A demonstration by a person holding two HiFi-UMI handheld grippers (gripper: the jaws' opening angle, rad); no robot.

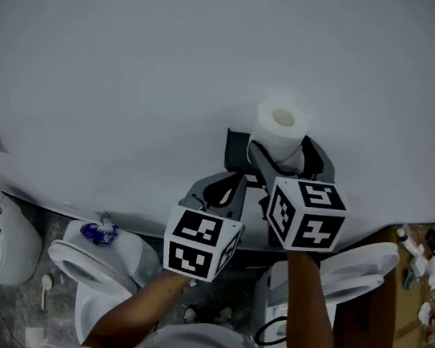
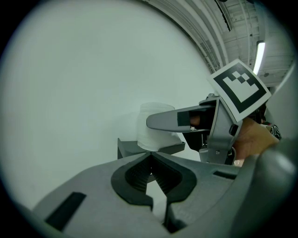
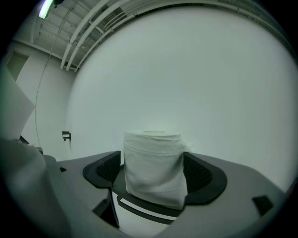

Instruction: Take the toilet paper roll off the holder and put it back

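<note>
The toilet paper roll (image 3: 153, 167) is a soft white cylinder with a loose, crinkled outer sheet. It stands upright on a flat dark holder (image 1: 237, 152) fixed to the smooth pale wall (image 1: 138, 52). The right gripper (image 1: 286, 157) has its grey jaws spread wide, one on each side of the roll, and its ribbed black pads (image 3: 198, 173) do not squeeze it. The left gripper (image 2: 150, 158) hangs just below and to the left, its jaws closed together on nothing. A small black bracket (image 3: 66, 135) sits farther along the wall. White toilets (image 1: 98, 265) and a cardboard box (image 1: 390, 317) stand on the floor below.
</note>
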